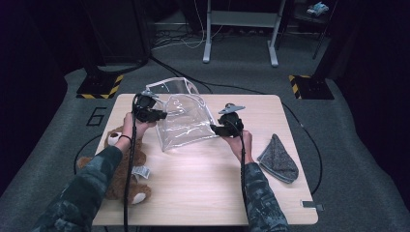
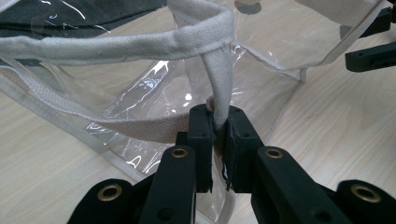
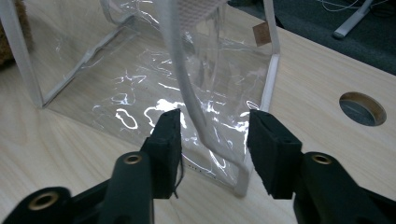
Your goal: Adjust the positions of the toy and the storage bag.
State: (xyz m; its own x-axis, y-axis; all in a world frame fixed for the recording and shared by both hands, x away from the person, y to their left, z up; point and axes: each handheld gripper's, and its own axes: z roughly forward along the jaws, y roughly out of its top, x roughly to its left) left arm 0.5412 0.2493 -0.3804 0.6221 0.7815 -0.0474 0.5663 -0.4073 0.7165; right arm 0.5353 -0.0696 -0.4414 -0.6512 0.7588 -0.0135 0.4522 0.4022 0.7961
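brown teddy bear (image 1: 126, 164) at table's (image 1: 203, 193) left edge, grey cloth (image 1: 279, 158) near right edge

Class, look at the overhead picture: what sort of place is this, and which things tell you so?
Probably a lab or recording studio: a light wooden table on grey carpet, yellow-and-black striped stand bases, trailing floor cables, dark surroundings.

The high view looks forward and down from above the person's near side, taking in the whole table (image 1: 203, 193); each gripper view sits close behind its own jaws, facing inward. All three share the clear bag (image 1: 186, 121) (image 2: 140, 88) (image 3: 140, 84).
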